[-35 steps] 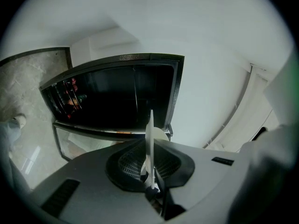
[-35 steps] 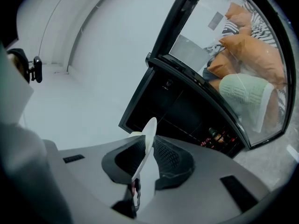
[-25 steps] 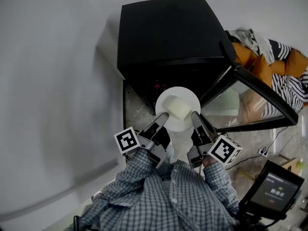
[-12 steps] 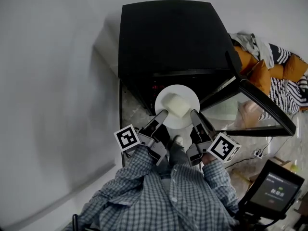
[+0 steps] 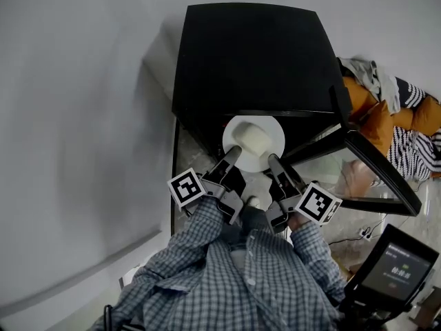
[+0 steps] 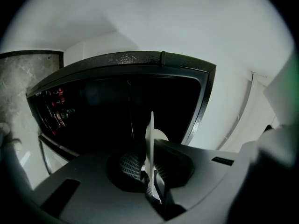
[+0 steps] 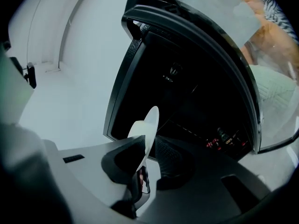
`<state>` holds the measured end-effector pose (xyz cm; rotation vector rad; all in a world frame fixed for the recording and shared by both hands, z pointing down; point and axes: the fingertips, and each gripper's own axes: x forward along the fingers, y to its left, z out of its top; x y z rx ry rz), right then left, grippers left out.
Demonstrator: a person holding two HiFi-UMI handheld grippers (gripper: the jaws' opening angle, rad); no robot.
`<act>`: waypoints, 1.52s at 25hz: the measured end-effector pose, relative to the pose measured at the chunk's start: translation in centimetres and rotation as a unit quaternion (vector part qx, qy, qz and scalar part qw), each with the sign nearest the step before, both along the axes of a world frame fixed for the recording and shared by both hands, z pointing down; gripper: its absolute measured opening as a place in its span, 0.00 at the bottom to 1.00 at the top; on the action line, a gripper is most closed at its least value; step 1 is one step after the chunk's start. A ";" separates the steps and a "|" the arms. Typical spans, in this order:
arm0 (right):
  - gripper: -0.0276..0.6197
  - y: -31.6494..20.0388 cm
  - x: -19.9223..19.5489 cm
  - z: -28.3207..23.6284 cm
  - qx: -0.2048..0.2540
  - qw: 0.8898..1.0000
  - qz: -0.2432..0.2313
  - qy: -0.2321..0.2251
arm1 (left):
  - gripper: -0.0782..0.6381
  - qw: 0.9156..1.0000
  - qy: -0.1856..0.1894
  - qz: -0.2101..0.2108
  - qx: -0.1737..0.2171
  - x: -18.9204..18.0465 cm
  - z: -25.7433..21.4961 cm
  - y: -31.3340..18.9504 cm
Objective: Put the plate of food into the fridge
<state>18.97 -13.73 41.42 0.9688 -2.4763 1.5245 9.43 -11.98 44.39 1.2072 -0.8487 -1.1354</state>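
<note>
A white plate (image 5: 265,158) carrying a pale block of food (image 5: 255,141) hangs level at the mouth of the black fridge (image 5: 251,54). My left gripper (image 5: 232,157) is shut on the plate's near-left rim and my right gripper (image 5: 273,161) on its near-right rim. In the left gripper view the plate (image 6: 150,139) shows edge-on as a thin white blade pinched between the jaws of the left gripper (image 6: 149,168). Past it lies the fridge's dark opening (image 6: 107,111). In the right gripper view the plate's rim (image 7: 148,125) sits clamped in the right gripper (image 7: 147,157).
The fridge's glass door (image 5: 375,174) stands open to the right. Bottles and red items (image 7: 224,136) sit low inside the fridge. Orange and striped cushions with clothes (image 5: 406,119) lie at the far right. A device with a lit screen (image 5: 396,267) stands at lower right. A white wall (image 5: 83,116) runs along the left.
Both grippers have carried the plate a little forward toward the fridge opening. Its far edge now sits under the fridge's top front edge.
</note>
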 end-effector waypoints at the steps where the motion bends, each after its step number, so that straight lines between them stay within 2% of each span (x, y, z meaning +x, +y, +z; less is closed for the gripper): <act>1: 0.14 0.0 -0.2 0.1 -0.002 1.000 -0.002 -0.002 | 0.15 1.000 0.000 -0.005 0.000 -0.1 0.1 -0.1; 12: 0.14 0.7 -3.1 0.7 -0.020 0.999 -0.025 -0.011 | 0.15 0.999 -0.002 -0.036 0.007 -1.6 -0.1 -1.8; 15: 0.14 0.3 -3.0 1.1 -0.045 0.999 -0.002 -0.019 | 0.15 0.999 0.002 -0.036 0.007 -1.6 0.2 -2.0; 19: 0.11 -0.2 -3.0 0.9 -0.040 0.998 0.016 -0.034 | 0.15 0.999 0.012 -0.038 0.005 -1.4 0.8 -2.1; 27: 0.09 -0.8 -2.4 1.7 -0.061 0.995 0.044 -0.065 | 0.15 0.999 -0.007 -0.035 0.004 -1.5 1.0 -2.7; 38: 0.08 -0.9 -2.4 2.2 -0.082 0.991 0.056 -0.085 | 0.15 0.999 -0.012 -0.039 0.006 -1.4 1.4 -2.7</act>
